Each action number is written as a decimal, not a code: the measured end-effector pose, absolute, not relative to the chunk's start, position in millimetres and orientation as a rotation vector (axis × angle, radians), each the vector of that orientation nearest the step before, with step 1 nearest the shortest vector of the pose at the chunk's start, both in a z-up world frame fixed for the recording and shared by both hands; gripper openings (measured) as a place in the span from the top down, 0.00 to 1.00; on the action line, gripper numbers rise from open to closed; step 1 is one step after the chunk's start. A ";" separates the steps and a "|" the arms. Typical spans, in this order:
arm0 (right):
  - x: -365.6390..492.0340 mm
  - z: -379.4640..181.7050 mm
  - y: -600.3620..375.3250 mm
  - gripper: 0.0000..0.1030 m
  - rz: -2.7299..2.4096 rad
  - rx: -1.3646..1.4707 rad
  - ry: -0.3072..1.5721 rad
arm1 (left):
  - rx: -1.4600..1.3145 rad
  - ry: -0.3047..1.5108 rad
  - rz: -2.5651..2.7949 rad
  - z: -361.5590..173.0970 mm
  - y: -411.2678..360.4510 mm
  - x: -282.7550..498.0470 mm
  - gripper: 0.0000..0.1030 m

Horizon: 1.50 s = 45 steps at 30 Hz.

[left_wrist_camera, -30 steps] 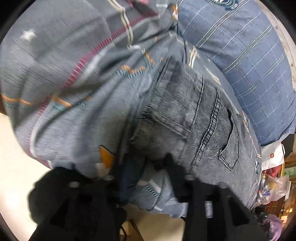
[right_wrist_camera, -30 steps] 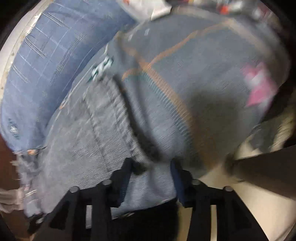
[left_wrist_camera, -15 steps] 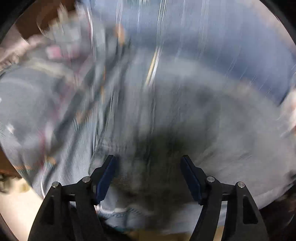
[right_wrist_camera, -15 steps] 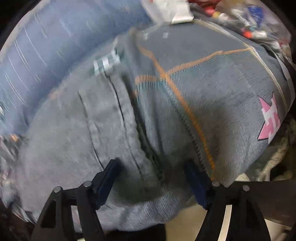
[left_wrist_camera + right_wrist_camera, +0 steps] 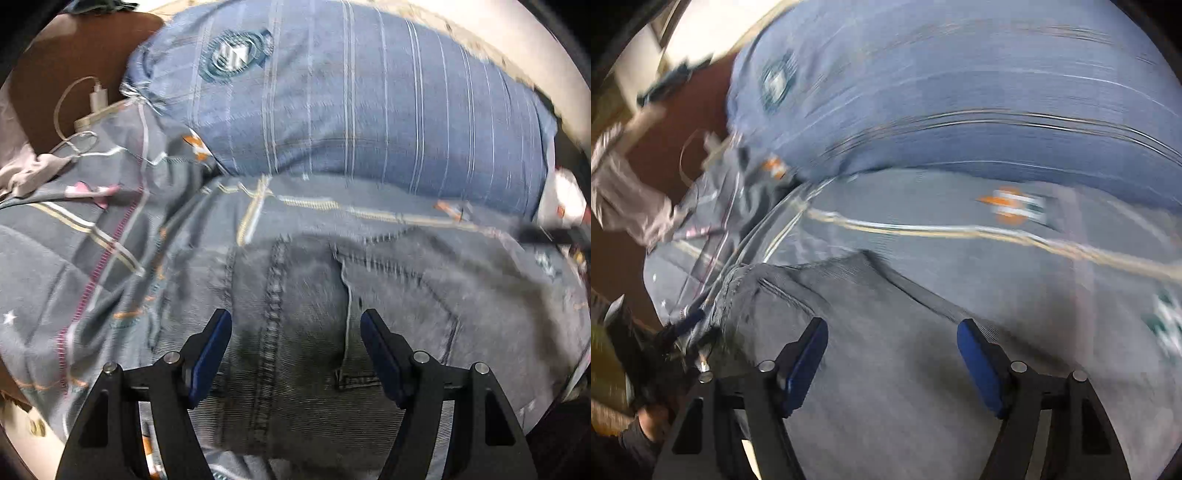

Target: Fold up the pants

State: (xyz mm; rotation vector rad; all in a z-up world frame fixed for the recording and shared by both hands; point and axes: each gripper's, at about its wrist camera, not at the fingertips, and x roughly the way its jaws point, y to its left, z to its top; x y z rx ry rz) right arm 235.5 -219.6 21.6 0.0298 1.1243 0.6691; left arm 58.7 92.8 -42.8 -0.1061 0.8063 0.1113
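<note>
Left wrist view: the left gripper [image 5: 295,339] hangs open over the jeans [image 5: 369,302], which lie on the bed [image 5: 74,258]. Right wrist view: the right gripper [image 5: 892,347], closing on nothing, may snag bedding instead.

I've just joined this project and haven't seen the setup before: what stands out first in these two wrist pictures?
A big blue striped pillow fills the top of both views. Below it, grey jeans lie on a grey patterned bedsheet, their seams and pocket under the open left claw. A white charger cable lies at upper left.
</note>
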 end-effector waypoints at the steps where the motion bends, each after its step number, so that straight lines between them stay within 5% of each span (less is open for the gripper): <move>1: 249.7 11.8 -197.1 0.35 0.685 0.000 1.153 | -0.090 0.830 0.114 -51.4 89.2 59.8 0.29; 3: 267.5 -8.2 -168.9 0.48 0.693 -0.047 1.200 | -0.087 0.862 0.119 -65.9 94.2 66.0 0.29; 7: 280.1 -47.3 -127.5 0.54 0.712 -0.144 1.281 | -0.165 0.874 0.090 -74.4 104.3 66.8 0.28; 11: 276.1 -55.8 -114.2 0.97 0.719 -0.241 1.260 | -0.152 0.877 0.076 -75.1 102.2 66.6 0.27; 20: 268.8 -59.4 -99.0 0.96 0.598 -0.416 1.140 | -0.126 0.878 0.076 -79.2 98.1 69.9 0.24; 29: 214.4 -7.3 -219.9 0.92 0.490 0.033 1.124 | -0.120 0.872 0.094 -78.3 94.3 66.1 0.24; 37: 224.0 -72.7 -333.9 0.98 0.411 0.344 1.284 | -0.111 0.847 0.113 -77.7 91.1 61.7 0.24; 45: 200.5 -11.0 -432.6 0.65 0.164 0.190 1.138 | -0.110 0.838 0.126 -77.7 89.5 62.3 0.21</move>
